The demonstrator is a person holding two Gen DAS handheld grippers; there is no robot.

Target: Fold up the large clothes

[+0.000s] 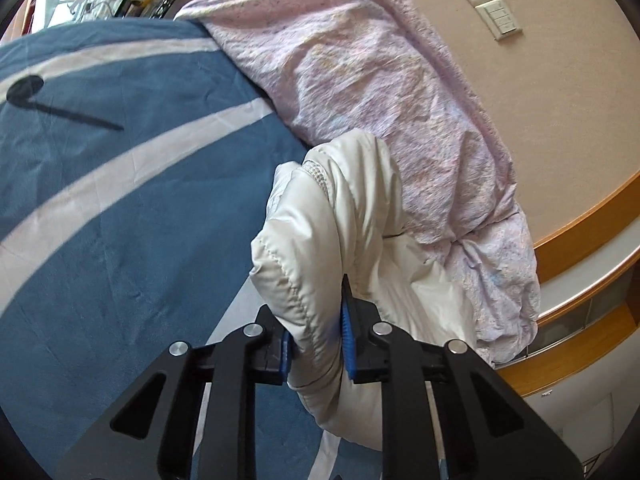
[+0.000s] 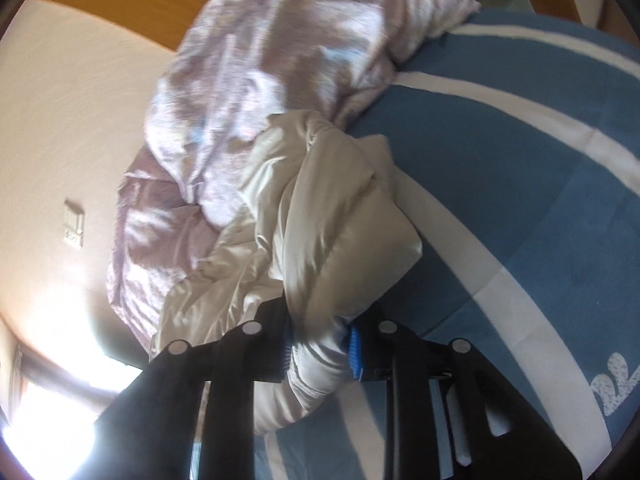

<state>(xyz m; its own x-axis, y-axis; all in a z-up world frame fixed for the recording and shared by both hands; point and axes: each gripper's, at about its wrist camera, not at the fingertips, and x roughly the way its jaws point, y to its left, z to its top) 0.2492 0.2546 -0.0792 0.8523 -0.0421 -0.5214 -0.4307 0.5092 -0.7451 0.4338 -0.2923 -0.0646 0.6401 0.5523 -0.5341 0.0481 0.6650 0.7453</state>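
Observation:
A cream-white padded jacket [image 1: 320,220] lies bunched on a blue bedspread with white stripes [image 1: 120,208]. My left gripper [image 1: 316,344] is shut on a quilted fold of it, the blue pads pressing the fabric from both sides. In the right wrist view the same jacket [image 2: 320,220] rises in a crumpled heap, and my right gripper [image 2: 320,348] is shut on another fold of it, which bulges out between the blue pads. The rest of the jacket spreads toward the quilt behind.
A crumpled pink-lilac quilt [image 1: 380,92] lies heaped along the wall side of the bed, touching the jacket. A beige wall with a socket and switch plate [image 1: 486,2] and a wooden ledge [image 1: 592,216] lie beyond. Bright window light fills the lower left [image 2: 40,412].

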